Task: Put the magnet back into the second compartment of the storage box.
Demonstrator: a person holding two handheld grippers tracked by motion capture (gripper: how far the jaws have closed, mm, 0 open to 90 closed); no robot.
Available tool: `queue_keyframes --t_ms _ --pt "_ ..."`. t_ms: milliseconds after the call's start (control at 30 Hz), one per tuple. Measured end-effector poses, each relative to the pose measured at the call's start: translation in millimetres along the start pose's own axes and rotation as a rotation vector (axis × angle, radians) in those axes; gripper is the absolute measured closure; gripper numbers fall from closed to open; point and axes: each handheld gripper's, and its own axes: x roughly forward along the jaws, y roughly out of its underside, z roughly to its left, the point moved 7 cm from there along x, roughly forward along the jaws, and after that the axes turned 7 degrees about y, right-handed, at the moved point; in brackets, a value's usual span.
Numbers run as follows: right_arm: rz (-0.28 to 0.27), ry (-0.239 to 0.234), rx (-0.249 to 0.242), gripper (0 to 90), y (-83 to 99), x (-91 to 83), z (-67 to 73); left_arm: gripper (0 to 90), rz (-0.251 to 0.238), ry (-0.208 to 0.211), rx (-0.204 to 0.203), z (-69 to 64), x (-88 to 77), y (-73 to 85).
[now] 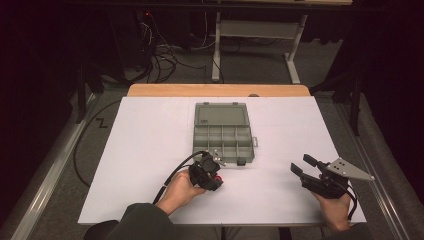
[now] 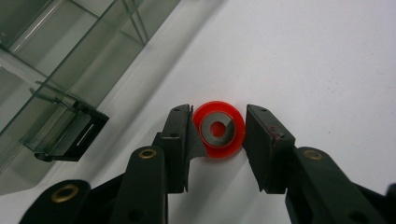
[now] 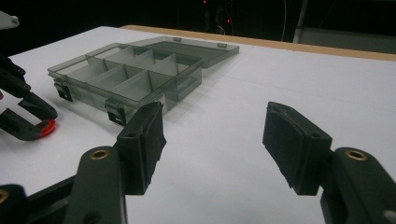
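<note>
Left hand-held gripper [image 2: 218, 135] jaws flanking red ring [image 2: 219, 130], contact unclear, right hand-held gripper [image 3: 215, 140] spread

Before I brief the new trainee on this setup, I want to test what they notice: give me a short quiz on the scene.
1. True or false: the red ring lies inside the compartment box.
2. Which gripper's fingers flank the ring: A) left gripper B) right gripper?
3. Is the box lid open or shut?

Key: 1. False, it lies on the white table beside the box. 2. A. 3. Open, folded flat behind the box.
</note>
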Motion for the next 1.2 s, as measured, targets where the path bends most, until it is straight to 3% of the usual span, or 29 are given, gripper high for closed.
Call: queue_keyframes --t_ms 333,1200 --pt "0.001 0.001 -0.002 40.1 0.1 0.2 0.2 61.9 -0.001 -0.017 0.005 1.7 -2.4 -0.3" --pt "0.001 -0.006 -0.006 40.5 0.4 0.4 1.1 61.9 -0.085 -0.013 -0.041 8.5 -23.9 -15.1"
